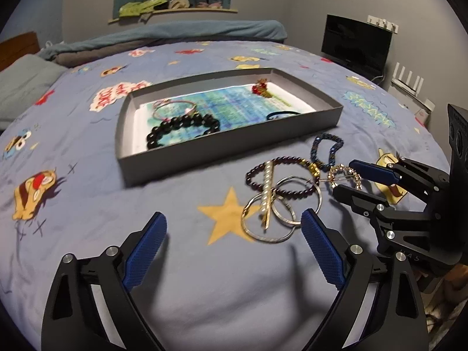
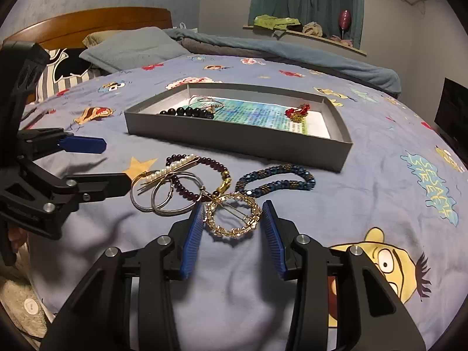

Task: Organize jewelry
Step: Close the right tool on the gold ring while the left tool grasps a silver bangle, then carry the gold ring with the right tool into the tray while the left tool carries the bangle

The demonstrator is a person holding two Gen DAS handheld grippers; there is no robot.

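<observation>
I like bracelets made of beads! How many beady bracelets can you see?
3. The black bead bracelet lies inside the grey tray. The dark purple one and the blue beaded one lie on the bedspread in front of it. Others could be hidden.

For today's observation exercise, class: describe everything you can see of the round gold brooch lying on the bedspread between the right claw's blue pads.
The round gold sparkly wreath-shaped brooch is an open ring of small glittering leaves or stones, metal by the look of it, with a thin gold pin bar crossing its middle. It lies flat on the blue cartoon-print bedspread, between the pads of the right claw. One pad looks to be at its rim, the other stands just clear. Its far edge meets the tangle of the dark purple bead bracelet and the blue beaded bracelet.
</observation>
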